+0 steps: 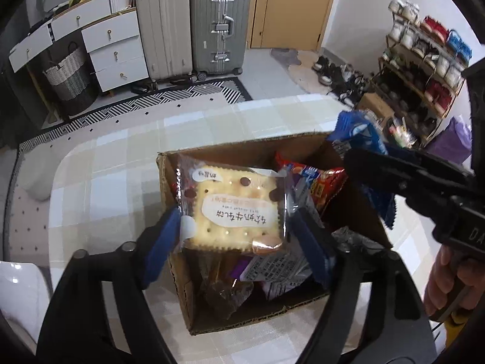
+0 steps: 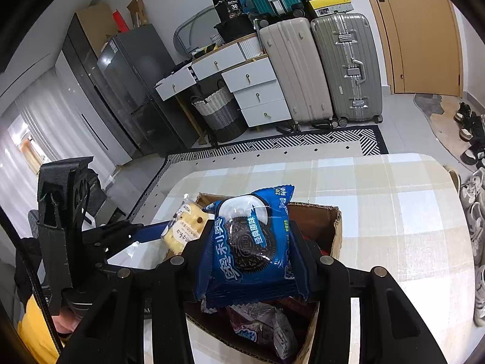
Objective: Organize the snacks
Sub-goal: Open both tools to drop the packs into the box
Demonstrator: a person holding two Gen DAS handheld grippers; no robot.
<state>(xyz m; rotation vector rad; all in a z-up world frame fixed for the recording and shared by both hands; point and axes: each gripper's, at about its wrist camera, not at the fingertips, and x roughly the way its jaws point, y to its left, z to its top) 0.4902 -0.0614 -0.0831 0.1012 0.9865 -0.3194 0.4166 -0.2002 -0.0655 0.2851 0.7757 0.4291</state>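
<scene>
over the open cardboard box (image 1: 178, 276) of snacks, the left gripper (image 1: 239, 236) stands wide around a cracker packet (image 1: 233, 209) — pad contact unclear; the right gripper (image 2: 251, 257) clamps a blue oreo packet (image 2: 251, 236).

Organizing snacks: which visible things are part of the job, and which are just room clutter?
Job: cracker packet; blue cookie packet; cardboard box of snacks; left tool; right tool.

Clutter: suitcases, white drawers, woven basket, shoe rack.
</scene>
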